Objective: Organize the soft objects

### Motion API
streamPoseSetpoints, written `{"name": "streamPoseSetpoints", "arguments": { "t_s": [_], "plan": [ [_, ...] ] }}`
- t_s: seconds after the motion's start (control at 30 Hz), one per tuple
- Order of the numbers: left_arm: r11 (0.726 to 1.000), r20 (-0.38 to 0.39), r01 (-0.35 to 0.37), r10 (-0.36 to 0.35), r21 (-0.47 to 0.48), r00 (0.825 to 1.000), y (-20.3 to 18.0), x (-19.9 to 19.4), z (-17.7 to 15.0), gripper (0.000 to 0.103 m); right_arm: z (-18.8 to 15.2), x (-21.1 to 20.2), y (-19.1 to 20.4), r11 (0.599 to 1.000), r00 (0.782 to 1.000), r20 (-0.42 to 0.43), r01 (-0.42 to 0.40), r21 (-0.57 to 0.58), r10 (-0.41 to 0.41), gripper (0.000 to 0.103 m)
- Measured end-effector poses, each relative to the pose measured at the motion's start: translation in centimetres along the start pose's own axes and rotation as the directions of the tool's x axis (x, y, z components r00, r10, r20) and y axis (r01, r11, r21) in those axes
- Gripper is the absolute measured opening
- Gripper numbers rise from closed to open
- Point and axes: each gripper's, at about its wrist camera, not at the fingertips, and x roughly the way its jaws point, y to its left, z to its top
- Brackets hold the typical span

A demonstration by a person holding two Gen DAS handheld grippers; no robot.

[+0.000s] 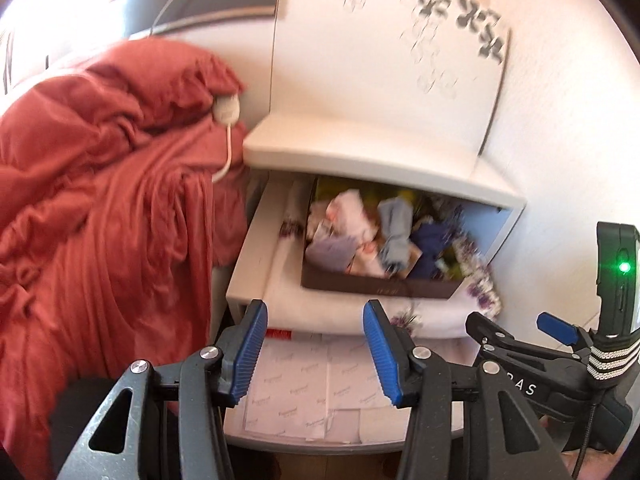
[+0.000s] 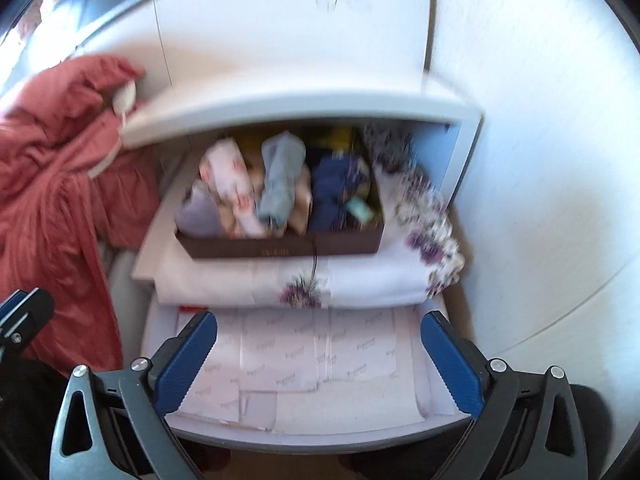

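Rolled socks and small garments [image 2: 276, 184] sit packed in a brown box [image 2: 280, 249] atop a folded floral sheet [image 2: 360, 280] in an open nightstand drawer [image 2: 320, 436]. The pieces look light, limp and easily squashed, best pinched at the thick middle of a roll. Both tools, left [image 1: 316, 354] and right [image 2: 320, 360], hover level just outside the drawer, blue pads apart and empty. A rust-red blanket [image 1: 100, 200] drapes beside.
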Motion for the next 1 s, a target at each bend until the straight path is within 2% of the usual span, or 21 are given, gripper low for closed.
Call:
{"name": "streamPoseSetpoints", "arguments": {
  "t_s": [0.07,0.2,0.3,0.5,0.63,0.8,1.0],
  "plan": [
    [1.0,0.029,0.012,-0.012,-0.003,1.0,-0.3,-1.4,0.6,0.062,0.6,-1.9,-0.1,1.0,0.999,0.043,0.005,0.003,-0.005,0.103],
    [1.0,0.093,0.025,-0.025,0.002,0.995,-0.7,-4.1,1.3,0.069,1.7,-6.0,-0.4,1.0,0.992,0.124,0.007,0.021,-0.01,0.103],
    [1.0,0.119,0.026,-0.026,0.006,0.993,-1.1,-5.8,1.7,0.07,2.2,-8.5,-0.5,0.999,0.985,0.172,0.013,0.029,-0.018,0.103],
    [0.999,0.151,-0.034,0.032,0.005,0.988,-1.4,-8.0,1.5,0.07,1.9,-13.3,-0.9,0.999,0.964,0.262,0.041,0.025,-0.046,0.103],
    [0.999,0.167,-0.041,0.04,0.005,0.985,-1.4,-8.7,1.2,0.07,0.8,-14.2,-1.4,0.998,0.96,0.273,0.054,0.038,-0.062,0.103],
    [0.999,0.184,-0.024,0.016,0.044,0.983,-2.1,-8.7,0.6,0.07,-0.7,-13.9,-0.9,0.995,0.95,0.298,0.1,-0.005,-0.094,0.103],
    [0.999,0.179,-0.003,-0.006,0.047,0.984,-2.2,-8.5,0.4,0.07,-0.8,-14.6,-0.9,0.998,0.938,0.343,0.061,0.008,-0.061,0.103]
  ]
}}
